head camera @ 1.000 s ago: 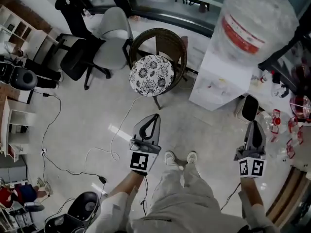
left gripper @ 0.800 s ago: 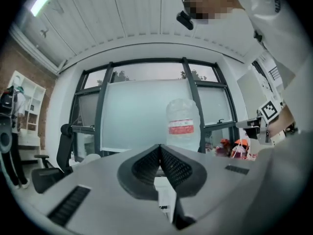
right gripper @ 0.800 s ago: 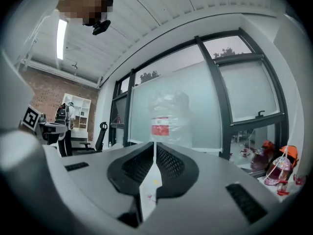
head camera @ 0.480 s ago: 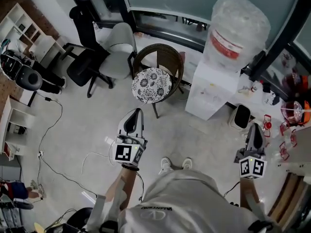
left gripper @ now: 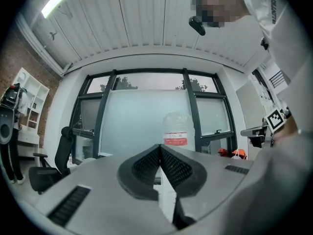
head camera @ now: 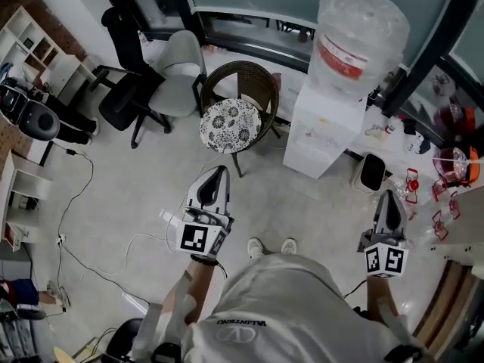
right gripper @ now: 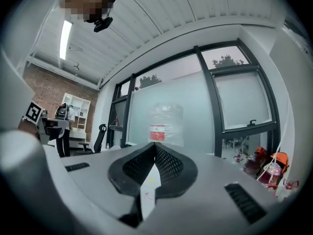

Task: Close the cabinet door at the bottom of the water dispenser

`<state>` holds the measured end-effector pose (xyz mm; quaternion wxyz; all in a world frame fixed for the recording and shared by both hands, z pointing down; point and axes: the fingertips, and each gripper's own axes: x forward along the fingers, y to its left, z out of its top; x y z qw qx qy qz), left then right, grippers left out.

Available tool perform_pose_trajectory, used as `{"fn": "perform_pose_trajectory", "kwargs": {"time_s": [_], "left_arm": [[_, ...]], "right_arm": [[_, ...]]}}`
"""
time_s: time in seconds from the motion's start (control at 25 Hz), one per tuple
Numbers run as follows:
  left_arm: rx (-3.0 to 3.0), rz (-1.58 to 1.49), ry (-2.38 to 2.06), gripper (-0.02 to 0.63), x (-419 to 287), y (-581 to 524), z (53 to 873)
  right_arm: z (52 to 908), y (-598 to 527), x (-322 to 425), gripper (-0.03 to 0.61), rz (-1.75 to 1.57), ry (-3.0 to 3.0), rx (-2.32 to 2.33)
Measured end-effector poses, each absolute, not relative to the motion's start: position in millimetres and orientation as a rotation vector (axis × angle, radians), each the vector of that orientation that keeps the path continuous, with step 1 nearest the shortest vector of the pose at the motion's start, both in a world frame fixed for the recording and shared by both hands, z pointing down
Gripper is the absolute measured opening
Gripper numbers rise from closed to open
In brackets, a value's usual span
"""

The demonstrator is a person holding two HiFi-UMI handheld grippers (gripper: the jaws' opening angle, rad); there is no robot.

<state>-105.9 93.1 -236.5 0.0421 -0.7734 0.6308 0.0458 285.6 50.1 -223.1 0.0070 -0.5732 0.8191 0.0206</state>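
Observation:
The white water dispenser stands by the window with a clear bottle on top. Its front shows as a flat white face; the bottom door's edge is too small to make out. My left gripper hangs shut and empty over the floor, well short of the dispenser and to its left. My right gripper is also shut and empty, near the dispenser's right side. In the left gripper view the left gripper has its jaws together below the bottle. The right gripper points at the bottle likewise.
A wicker chair with a patterned cushion stands left of the dispenser, office chairs behind it. Cables trail over the floor at left. A small bin sits right of the dispenser, with red items on a surface further right.
Both grippers have risen and drawn back from the dispenser as the person straightened up. The left gripper shifted a little to the left. Both stay shut.

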Motion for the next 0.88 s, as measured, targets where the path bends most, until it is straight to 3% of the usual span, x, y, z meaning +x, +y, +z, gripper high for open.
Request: {"fn": "perform_pose_trajectory", "kwargs": {"time_s": [0.88], "left_arm": [[-2.321, 0.206, 1.937, 0.008, -118, 88, -245]], "right_arm": [[-226, 47, 282, 0.017, 0.031, 2.507, -1.816]]}}
